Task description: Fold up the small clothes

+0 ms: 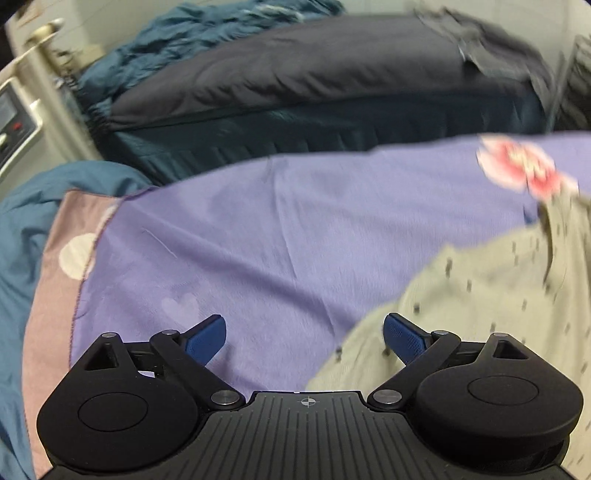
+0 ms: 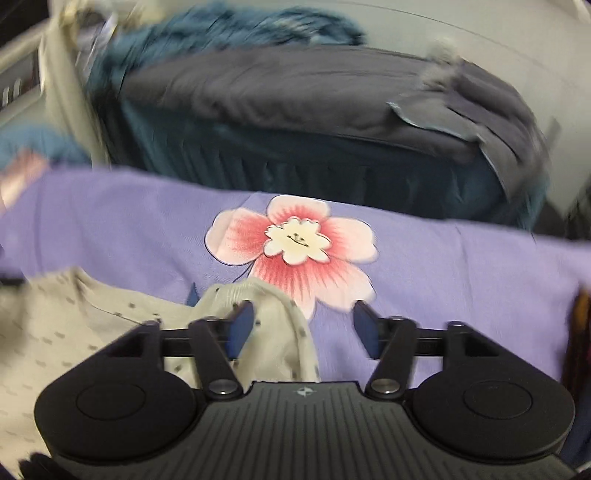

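A small pale-green garment (image 1: 480, 295) with dark specks is seen lying on a purple sheet (image 1: 258, 240) that is printed with a large pink flower (image 2: 295, 251); what the sheet covers cannot be told. In the left wrist view the garment fills the lower right; in the right wrist view it fills the lower left, with a rounded fold (image 2: 266, 332) bulging up by the left finger. The left hand-held gripper (image 1: 304, 334) is held wide open with nothing between its fingers, its right finger over the garment's edge. The right hand-held gripper (image 2: 303, 326) is likewise open and empty, the fold lying beside and partly under its left finger. The garment is judged to be light, thin and limp, likely a soft knit that will sag and crease when lifted and may slip from a shallow pinch, so a hold is best taken at a hem or corner, with a full bite of cloth. Bare sheet is left to the garment's left and beyond it towards the flower, giving room for spreading and folding. The sheet's far edge drops off towards a dark bed (image 1: 314, 74) heaped with blue bedding (image 1: 207, 29), and blue cloth (image 1: 22, 229) crowds the left side, so moves are better kept inboard. Both views are blurred.
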Demonstrator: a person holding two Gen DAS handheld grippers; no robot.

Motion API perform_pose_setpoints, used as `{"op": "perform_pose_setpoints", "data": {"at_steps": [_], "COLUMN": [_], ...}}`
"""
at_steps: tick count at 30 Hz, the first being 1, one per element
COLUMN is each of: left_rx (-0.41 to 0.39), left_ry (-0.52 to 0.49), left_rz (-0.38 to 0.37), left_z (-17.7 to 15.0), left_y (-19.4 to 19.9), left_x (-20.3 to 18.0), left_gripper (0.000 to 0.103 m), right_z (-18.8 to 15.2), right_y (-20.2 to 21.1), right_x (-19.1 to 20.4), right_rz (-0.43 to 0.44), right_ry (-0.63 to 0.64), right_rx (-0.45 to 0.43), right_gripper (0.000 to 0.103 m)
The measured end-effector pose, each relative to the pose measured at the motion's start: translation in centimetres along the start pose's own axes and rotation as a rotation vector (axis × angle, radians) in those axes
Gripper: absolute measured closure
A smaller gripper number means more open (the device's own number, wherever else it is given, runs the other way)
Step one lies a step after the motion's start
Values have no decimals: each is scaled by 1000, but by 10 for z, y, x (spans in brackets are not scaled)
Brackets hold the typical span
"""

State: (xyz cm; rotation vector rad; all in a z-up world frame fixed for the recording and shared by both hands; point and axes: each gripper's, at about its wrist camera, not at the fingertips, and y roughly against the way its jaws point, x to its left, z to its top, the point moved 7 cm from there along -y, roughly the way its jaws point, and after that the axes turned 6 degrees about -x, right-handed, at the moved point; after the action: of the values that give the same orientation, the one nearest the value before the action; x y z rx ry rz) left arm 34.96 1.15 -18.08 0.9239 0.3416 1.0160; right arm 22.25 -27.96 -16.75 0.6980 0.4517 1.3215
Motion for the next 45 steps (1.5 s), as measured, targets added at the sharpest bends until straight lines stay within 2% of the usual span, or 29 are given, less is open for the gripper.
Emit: {"op": "perform_pose_setpoints", "data": {"at_steps": [2, 4, 5, 6, 8, 9, 12, 13, 14, 15, 16, 19, 21, 24, 27, 31, 33, 36, 37, 38, 39, 40, 42, 43, 45], "left_rx": [28, 58, 35, 15, -27, -30, 22, 33, 43, 48, 46, 27, 8, -36, -65, -11, 8, 60, 72, 83, 91, 93, 89, 90, 85], "left_ry": [-1, 16, 5, -1, 6, 26, 114, 130, 143, 145, 135, 110, 124, 166, 142, 129, 154, 205, 222, 239, 253, 263, 265, 260, 256], "left_rz": [-76, -143, -137, -132, -62, -24, 25, 28, 28, 46, 80, 203, 221, 189, 148, 99, 90, 37, 34, 28, 16, 8, -3, -2, 0], "left_z": [-8, -14, -13, -11, -7, -7, -12, -14, -15, -15, -14, -12, -14, -23, -46, -84, -101, -123, -130, -134, -136, -138, -138, -136, -131], "left_y": [-6, -10, -7, -4, 2, 2, -6, -9, -10, -10, -8, 5, 22, 61, 104, 143, 161, 177, 181, 185, 188, 191, 197, 197, 201], "left_x": [-8, -15, -17, -17, -9, -1, 25, 30, 33, 34, 35, 40, 40, 32, 11, -25, -42, -70, -79, -88, -95, -103, -119, -126, -137], "left_gripper": [2, 39, 54, 54, 55, 54, 53, 47, 28, 18, 0, 0, 0, 0, 0, 0, 0, 0, 0, 0, 0, 0, 0, 0, 0], "right_z": [-17, -35, -43, -49, -57, -63, -71, -74, -76, -79, -83, -100, -110, -110, -98, -88, -92, -110, -113, -113, -112, -114, -113, -109, -98], "right_y": [11, 18, 21, 27, 41, 50, 79, 89, 98, 107, 115, 131, 143, 164, 181, 173, 162, 137, 136, 138, 140, 142, 150, 158, 181], "right_x": [-12, -22, -28, -34, -45, -50, -66, -70, -74, -79, -84, -101, -115, -143, -179, -221, -236, -244, -243, -241, -237, -233, -235, -240, -260], "right_rz": [22, 45, 32, 11, -6, -12, -27, -31, -40, -53, -67, -141, -169, -217, -285, -322, -329, -306, -312, -292, -226, -152, -76, -27, 118], "right_ry": [-31, -55, -65, -86, -154, -199, -309, -339, -364, -387, -406, -408, -397, -361, -307, -214, -223, -280, -293, -321, -372, -450, -581, -665, -910], "right_rx": [52, 111, 130, 141, 141, 135, 98, 83, 70, 59, 50, 64, 67, 40, -12, 15, 29, 127, 122, 100, 92, 95, 76, 43, -51], "right_gripper": [38, 38, 38, 39, 39, 39, 39, 38, 37, 36, 35, 35, 36, 41, 41, 43, 43, 49, 56, 82, 95, 98, 98, 98, 98]}}
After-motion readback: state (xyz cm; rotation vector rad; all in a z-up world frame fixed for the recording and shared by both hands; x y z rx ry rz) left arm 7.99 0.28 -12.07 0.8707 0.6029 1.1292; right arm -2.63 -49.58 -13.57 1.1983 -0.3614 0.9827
